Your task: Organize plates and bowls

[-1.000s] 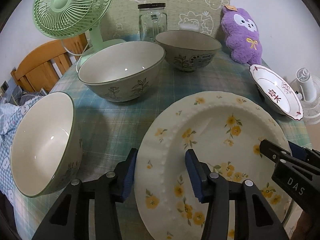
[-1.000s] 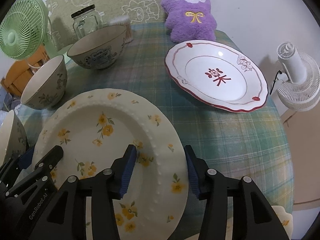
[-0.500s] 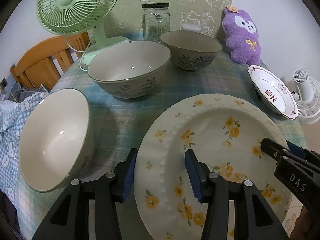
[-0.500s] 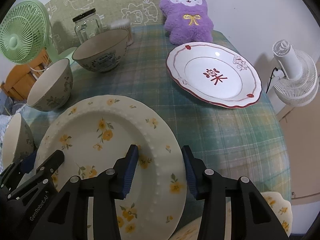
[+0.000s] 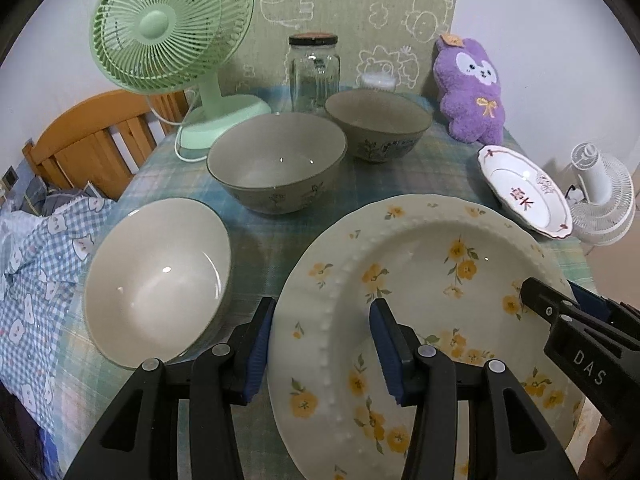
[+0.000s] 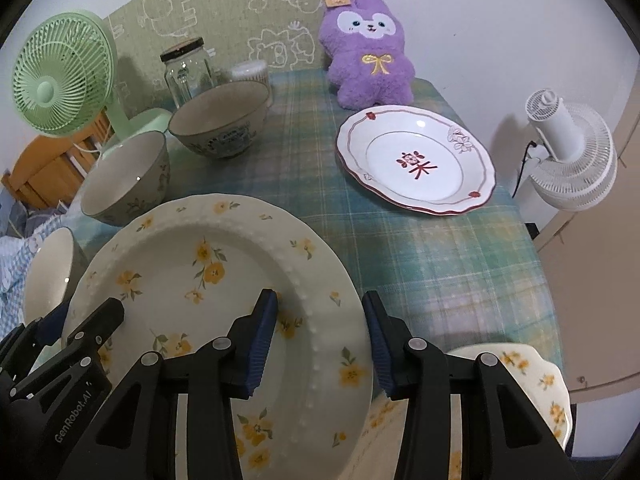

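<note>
A large cream plate with yellow flowers hangs above the plaid table, held by both grippers. My left gripper is shut on its left rim, one pad under the edge and one inside the beaded ring. My right gripper is shut on the opposite rim. A second flowered plate lies below at the near right. A red-trimmed white plate sits at the far right. Three bowls stand to the left: a near one, a middle one and a far one.
Along the back stand a green fan, a glass jar and a purple plush toy. A white fan stands beyond the table's right edge. A wooden chair and chequered cloth are at the left.
Both grippers have risen with the flowered plate between them, so the table looks farther off. The second flowered plate has come into view underneath at the near right.
</note>
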### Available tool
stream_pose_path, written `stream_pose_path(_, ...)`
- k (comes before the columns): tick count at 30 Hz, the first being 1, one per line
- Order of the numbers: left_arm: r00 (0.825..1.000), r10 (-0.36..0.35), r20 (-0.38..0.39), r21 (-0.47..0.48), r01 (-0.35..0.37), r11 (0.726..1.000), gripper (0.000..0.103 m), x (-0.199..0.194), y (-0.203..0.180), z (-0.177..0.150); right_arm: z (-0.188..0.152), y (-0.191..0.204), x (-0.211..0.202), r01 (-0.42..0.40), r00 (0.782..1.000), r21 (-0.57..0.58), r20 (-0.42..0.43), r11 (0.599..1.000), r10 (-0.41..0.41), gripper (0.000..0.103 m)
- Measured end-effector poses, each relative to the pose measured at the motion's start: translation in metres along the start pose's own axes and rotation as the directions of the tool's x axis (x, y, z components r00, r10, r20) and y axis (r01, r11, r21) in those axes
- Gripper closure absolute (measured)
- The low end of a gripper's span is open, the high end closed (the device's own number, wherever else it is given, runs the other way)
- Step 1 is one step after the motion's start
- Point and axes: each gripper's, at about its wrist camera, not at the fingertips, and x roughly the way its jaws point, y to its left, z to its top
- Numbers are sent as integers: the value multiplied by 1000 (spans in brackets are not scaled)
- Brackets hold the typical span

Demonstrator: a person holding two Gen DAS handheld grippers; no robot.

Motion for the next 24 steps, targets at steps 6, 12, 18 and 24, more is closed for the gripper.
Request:
stream_pose_path(6, 1000, -21, 10, 15, 21, 1000, 55, -21, 4, -3, -5, 4, -24, 16, 1000, 19, 20, 1000, -17, 56)
stream_pose_path(12, 998, -52, 31, 29, 51, 998, 55, -40, 7, -8, -14, 6, -48, 38, 998, 42, 40, 998, -40, 56)
stream_pose_path(18, 995, -88, 46, 73, 85, 994, 55, -57, 4, -14, -31, 3, -72, 77, 995, 86, 49, 993, -81, 56)
stream_pose_path(24, 990, -137, 41, 124, 131, 984, 55, -66, -3, -24, -52, -5, -91, 122, 990, 138, 51, 983, -130, 56)
